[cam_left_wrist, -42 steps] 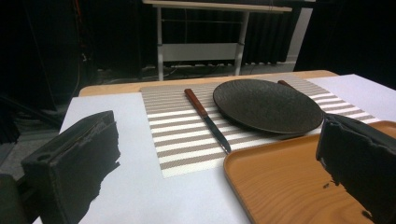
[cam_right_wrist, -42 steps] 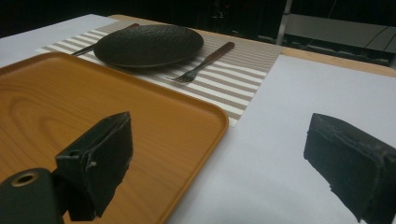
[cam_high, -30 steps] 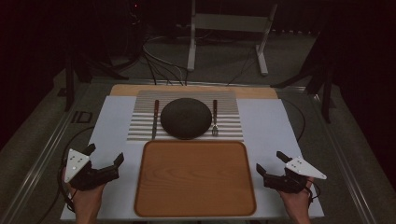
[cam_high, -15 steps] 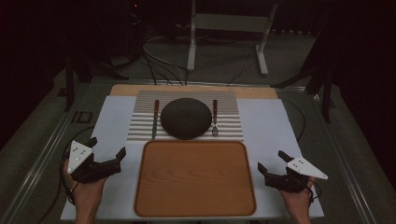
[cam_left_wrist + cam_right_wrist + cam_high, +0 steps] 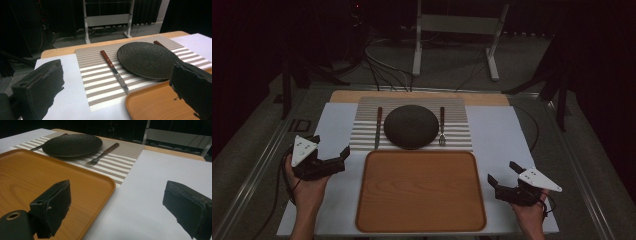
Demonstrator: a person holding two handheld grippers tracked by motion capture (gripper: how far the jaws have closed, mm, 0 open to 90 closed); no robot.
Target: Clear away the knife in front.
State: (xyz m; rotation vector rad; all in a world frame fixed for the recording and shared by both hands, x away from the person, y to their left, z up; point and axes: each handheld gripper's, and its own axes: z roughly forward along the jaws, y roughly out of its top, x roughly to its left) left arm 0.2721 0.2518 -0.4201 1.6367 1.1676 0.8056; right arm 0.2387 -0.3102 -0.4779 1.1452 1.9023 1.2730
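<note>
A dark round plate (image 5: 411, 126) sits on a striped placemat (image 5: 362, 139), with a wooden-handled knife (image 5: 378, 127) to its left and a fork (image 5: 442, 126) to its right. An empty wooden tray (image 5: 421, 190) lies in front of the mat. My left gripper (image 5: 330, 145) is open just left of the tray's far left corner, holding nothing. In the left gripper view the knife (image 5: 113, 70) and plate (image 5: 147, 58) lie ahead between the jaws. On the white sheet right of the tray, my right gripper (image 5: 502, 171) is open and empty, with the fork (image 5: 102, 153) farther ahead.
A white sheet (image 5: 497, 135) covers the wooden table under the mat and tray. A metal stand (image 5: 452, 25) and cables (image 5: 382, 75) lie on the dark floor beyond the table's far edge. Metal rails (image 5: 257, 170) run along both table sides.
My left gripper has moved forward, away from the person and toward the placemat's near left corner. The right gripper has barely moved.
</note>
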